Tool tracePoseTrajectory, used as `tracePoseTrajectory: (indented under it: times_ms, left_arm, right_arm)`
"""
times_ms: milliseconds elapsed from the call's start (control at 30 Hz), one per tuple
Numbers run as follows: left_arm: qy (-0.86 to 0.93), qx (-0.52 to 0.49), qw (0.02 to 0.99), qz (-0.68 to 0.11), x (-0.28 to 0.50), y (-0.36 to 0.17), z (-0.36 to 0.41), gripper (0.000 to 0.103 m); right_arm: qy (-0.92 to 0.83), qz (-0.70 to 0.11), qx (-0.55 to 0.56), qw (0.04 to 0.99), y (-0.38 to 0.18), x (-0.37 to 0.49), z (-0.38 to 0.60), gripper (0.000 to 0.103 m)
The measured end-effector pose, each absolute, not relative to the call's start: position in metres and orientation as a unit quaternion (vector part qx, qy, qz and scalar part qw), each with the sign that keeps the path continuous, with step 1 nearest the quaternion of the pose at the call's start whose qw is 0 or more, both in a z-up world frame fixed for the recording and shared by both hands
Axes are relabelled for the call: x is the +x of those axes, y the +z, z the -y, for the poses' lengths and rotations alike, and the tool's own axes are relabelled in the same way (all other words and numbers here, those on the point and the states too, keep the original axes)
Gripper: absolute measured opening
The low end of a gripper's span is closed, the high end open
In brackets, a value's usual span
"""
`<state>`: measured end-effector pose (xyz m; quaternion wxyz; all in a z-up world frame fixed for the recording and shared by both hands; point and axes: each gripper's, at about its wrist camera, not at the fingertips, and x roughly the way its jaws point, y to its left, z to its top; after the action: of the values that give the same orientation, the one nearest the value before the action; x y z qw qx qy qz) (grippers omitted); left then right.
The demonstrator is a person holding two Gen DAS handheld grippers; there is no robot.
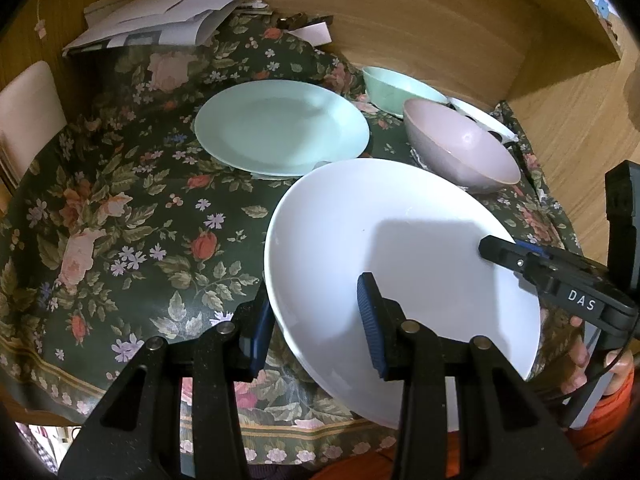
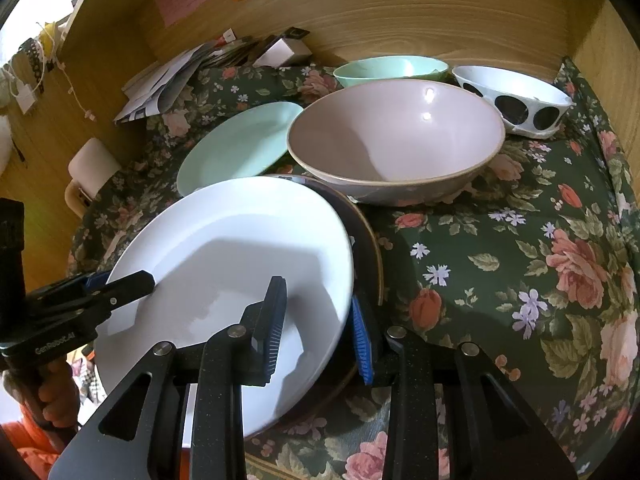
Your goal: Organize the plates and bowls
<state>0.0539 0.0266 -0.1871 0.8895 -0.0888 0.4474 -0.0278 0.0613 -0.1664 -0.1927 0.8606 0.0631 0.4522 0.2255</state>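
A white plate (image 1: 400, 248) is held tilted above the floral tablecloth, with a dark brown plate (image 2: 366, 248) under it in the right wrist view. My left gripper (image 1: 316, 320) straddles the white plate's (image 2: 224, 264) near-left rim, one finger over and one under. My right gripper (image 2: 320, 332) straddles the rims of both plates on the right side; it also shows in the left wrist view (image 1: 516, 256). A mint plate (image 1: 280, 128) lies behind. A pink bowl (image 2: 396, 136), a mint bowl (image 2: 392, 68) and a white bowl with black dots (image 2: 516, 96) stand at the back right.
Papers (image 1: 160, 20) are piled at the back left against the wooden wall (image 1: 400, 20). A chair back (image 1: 28, 112) stands at the left table edge. Wooden panels close in the back and right side (image 2: 600, 40).
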Motion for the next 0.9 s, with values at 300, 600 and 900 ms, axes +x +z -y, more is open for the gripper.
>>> tracePoseTrajectory:
  times_ms: [300,600,900]
  left_arm:
    - [-0.026,-0.094,0.887,-0.452,0.060,-0.194,-0.032,0.039]
    - [-0.028,-0.100,0.886,-0.452,0.066,-0.195,-0.034,0.039]
    - [-0.030,-0.092,0.885,-0.456,0.071,-0.196,-0.033,0.039]
  right_arm:
    - [0.228,-0.453,0.067,0.859,-0.196,0.067,0.164,0.029]
    - [0.225,-0.452,0.058,0.861,-0.194,0.069,0.162,0.031]
    - [0.213,-0.453,0.052,0.864,-0.189,0.066,0.166,0.033]
